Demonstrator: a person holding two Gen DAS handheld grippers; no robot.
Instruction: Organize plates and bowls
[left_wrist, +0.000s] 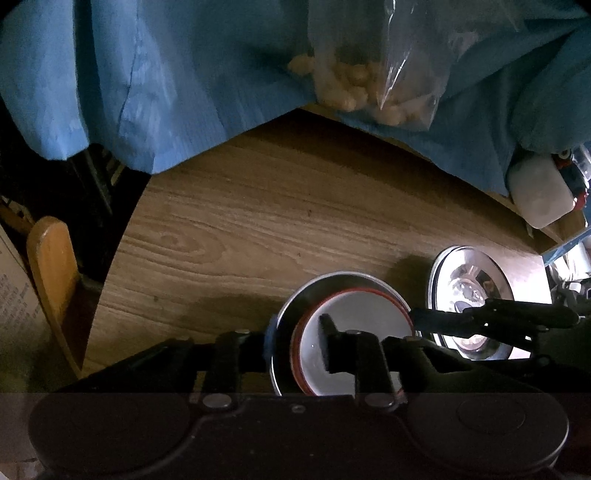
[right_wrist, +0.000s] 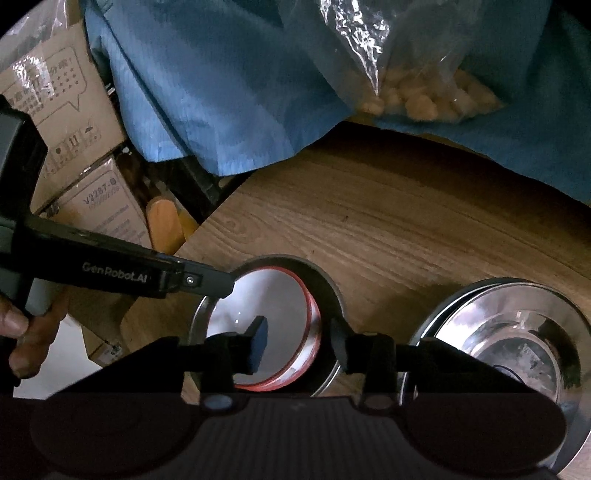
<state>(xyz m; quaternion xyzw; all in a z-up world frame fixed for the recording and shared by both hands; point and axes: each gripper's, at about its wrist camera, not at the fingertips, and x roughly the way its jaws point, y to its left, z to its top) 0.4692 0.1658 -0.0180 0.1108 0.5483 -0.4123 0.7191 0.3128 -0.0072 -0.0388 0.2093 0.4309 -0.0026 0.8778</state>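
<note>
White bowl: the red-rimmed white bowl (right_wrist: 273, 317) is sitting nested inside a steel plate (right_wrist: 334, 291), near the table's front edge; in your right wrist view it is lying at about 7 o'clock from the picture's middle. I judge it is nested there so the pieces stack as one pile.

Left gripper: your left gripper (left_wrist: 295, 341) is standing part-open and straddling the bowl's left rim, one finger (left_wrist: 327, 341) inside the bowl, the other outside the plate. No pad appears to be pressing, so you are holding nothing with it.

Right gripper: your right gripper (right_wrist: 299, 343) is likewise part-open across the bowl's right rim, its blue-padded finger (right_wrist: 258, 345) hanging inside the bowl and the other finger outside. It is gripping nothing either.

Why both sides: taking opposite rims keeps a bowl level while it is being set down; with both sets of jaws slack, I judge the placing is done.

Steel stack: a second pile of shiny steel dishes (left_wrist: 471, 301) is waiting at 3 o'clock of the bowl, near but apart.

Table: the wooden table (left_wrist: 295, 221) is lying bare toward 12 o'clock, up to the blue cloth (left_wrist: 166, 74) and the plastic bag of pale pieces (left_wrist: 354, 81).

Next: you are probably clearing both grippers upward so no rim is caught.
</note>
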